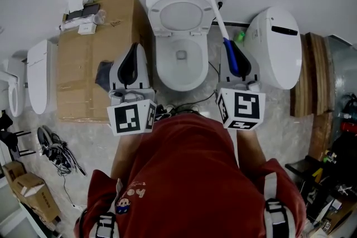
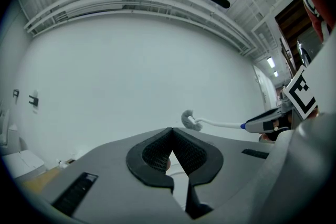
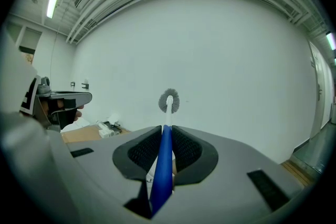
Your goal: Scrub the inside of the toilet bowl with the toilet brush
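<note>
My right gripper (image 1: 231, 48) has its jaws closed on the blue grip of the toilet brush (image 1: 214, 4). In the right gripper view the blue grip runs straight up between the two pads of the right gripper (image 3: 167, 132), and the white shaft goes on to the grey bristle head of the toilet brush (image 3: 169, 100) at 12 o'clock, in front of the white wall.

In the head view the brush leans from my right gripper towards 11 o'clock. Its bristle head is in the air above the raised seat (image 1: 180, 15), not inside the toilet bowl (image 1: 163, 72). The bowl is open and lies at 12 o'clock from my body, between my two grippers.

My left gripper (image 1: 133, 52) holds nothing. In its own view the jaws of the left gripper (image 2: 171, 131) meet at the tips, and the toilet brush (image 2: 192, 121) shows at 2 o'clock.

A cardboard box (image 1: 92, 72) stands at 10 o'clock, just beside the bowl. A second toilet (image 1: 276, 47) is at 2 o'clock.
</note>
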Motion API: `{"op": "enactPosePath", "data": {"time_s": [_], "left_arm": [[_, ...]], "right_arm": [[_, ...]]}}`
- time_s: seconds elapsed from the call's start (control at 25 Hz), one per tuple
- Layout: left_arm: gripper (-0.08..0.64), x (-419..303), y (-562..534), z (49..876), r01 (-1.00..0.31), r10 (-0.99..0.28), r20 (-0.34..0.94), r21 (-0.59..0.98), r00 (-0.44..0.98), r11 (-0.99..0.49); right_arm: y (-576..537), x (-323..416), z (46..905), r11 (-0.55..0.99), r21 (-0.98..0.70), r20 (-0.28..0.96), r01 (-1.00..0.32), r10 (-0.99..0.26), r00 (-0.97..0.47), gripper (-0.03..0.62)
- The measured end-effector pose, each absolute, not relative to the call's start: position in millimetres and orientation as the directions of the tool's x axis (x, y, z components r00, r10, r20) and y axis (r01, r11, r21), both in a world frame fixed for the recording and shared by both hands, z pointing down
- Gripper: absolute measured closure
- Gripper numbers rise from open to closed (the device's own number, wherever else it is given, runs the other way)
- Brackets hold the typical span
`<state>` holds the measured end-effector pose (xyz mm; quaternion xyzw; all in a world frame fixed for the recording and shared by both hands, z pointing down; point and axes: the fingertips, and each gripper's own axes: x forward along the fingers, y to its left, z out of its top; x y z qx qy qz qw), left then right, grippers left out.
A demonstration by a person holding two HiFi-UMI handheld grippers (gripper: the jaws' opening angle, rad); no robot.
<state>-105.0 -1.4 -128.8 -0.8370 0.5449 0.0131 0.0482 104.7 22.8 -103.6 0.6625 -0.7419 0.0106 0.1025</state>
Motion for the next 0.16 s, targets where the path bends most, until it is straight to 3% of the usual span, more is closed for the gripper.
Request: {"op": "enactPosePath", "data": {"time_s": [0.16], "left_arm": [[0.548, -102.5, 0.8, -131.9, -0.909, -0.907, -0.075, -0.065, 0.415, -0.411]], "right_arm": [[25.3, 105.0, -106.9, 0.12, 0.12, 0.165, -0.986, -0.981, -0.099, 0.531]]}}
